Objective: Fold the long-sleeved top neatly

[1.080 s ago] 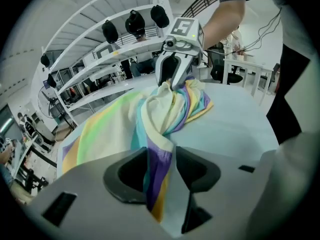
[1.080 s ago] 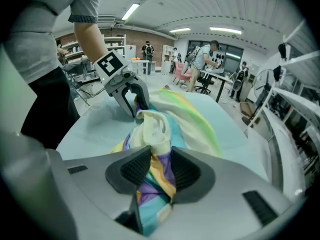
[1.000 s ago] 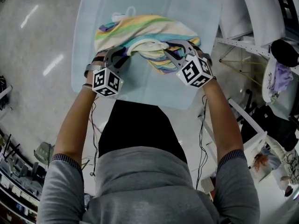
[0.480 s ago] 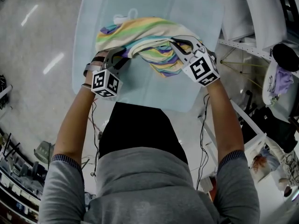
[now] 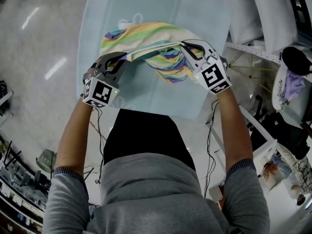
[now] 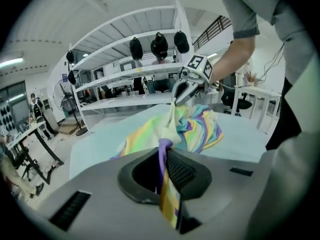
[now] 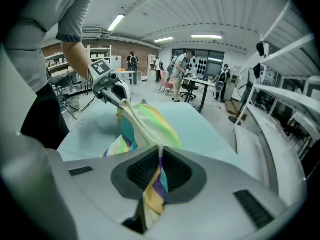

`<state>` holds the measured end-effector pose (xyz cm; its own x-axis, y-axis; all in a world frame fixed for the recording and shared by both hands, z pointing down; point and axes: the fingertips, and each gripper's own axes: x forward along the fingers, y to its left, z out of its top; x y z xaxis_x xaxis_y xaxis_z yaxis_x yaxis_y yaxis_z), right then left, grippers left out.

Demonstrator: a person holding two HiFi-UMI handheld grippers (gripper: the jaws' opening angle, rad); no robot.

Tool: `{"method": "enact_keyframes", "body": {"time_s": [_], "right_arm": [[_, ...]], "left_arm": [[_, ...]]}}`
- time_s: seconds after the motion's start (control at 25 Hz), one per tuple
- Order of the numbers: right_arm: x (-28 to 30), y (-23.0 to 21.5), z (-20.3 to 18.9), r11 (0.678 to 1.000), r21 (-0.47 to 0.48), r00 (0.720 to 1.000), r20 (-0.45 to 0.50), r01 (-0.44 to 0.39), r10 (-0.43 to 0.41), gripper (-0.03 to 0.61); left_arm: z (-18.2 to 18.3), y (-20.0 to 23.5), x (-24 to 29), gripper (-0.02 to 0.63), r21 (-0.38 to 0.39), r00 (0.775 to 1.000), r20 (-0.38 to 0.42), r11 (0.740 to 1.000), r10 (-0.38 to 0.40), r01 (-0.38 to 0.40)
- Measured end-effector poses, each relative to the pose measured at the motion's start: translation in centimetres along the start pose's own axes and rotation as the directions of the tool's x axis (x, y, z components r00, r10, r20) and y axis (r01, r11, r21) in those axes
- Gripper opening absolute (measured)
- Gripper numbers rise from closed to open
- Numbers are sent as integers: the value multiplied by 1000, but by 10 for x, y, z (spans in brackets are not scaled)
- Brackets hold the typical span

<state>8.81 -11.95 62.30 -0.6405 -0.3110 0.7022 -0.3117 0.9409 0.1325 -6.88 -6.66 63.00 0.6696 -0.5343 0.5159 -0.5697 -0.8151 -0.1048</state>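
Stretching left-to-right between them, the striped top is clamped by right tool and just-closed left tool.

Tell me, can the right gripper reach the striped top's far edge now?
Probably not yet: the right gripper has just closed its jaws on the near edge of the top and must let go first; nothing else blocks it.

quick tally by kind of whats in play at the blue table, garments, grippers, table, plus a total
striped top: 1
hand-held grippers: 2 (left hand-held gripper, right hand-held gripper; the jaws of both have just closed and are shut on the top)
light blue table: 1
total: 4
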Motion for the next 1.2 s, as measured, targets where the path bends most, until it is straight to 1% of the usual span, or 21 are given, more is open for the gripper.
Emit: {"method": "enact_keyframes", "body": {"time_s": [0.08,0.16,0.28,0.4,0.52,0.68,0.8,0.88,0.96,1.08,1.2], "right_arm": [[-14,0,12,1000,-13,999,26,20,-20,34],[-33,0,28,998,-36,998,52,48,-46,32],[-65,-2,57,994,-74,993,96,80,-73,32],[-103,-9,90,988,-100,984,144,117,-102,32],[-148,-8,123,986,-94,976,182,138,-120,32],[-204,-17,176,968,-114,949,254,223,-189,32],[-249,-14,206,951,-137,931,285,276,-229,32],[-274,-9,222,941,-159,924,297,298,-242,32],[-298,-2,238,932,-174,914,319,318,-252,32],[-330,7,264,919,-165,886,371,357,-278,32],[-356,21,289,906,-144,857,411,398,-312,32]], "left_arm": [[21,4,-13,37,-7,1000,31,1000,-2,3],[43,8,-28,37,20,999,53,1000,10,-11],[82,18,-51,38,63,994,95,996,53,-59],[136,27,-76,38,113,988,137,990,70,-86],[189,27,-108,37,132,984,160,986,82,-104],[254,38,-147,37,194,971,199,966,130,-169],[297,33,-175,37,237,964,210,948,164,-213],[323,27,-194,37,241,959,224,943,175,-229],[345,22,-213,37,221,953,240,945,186,-240],[374,21,-243,38,184,935,271,941,228,-283],[394,18,-273,37,191,921,282,925,269,-329]]}}
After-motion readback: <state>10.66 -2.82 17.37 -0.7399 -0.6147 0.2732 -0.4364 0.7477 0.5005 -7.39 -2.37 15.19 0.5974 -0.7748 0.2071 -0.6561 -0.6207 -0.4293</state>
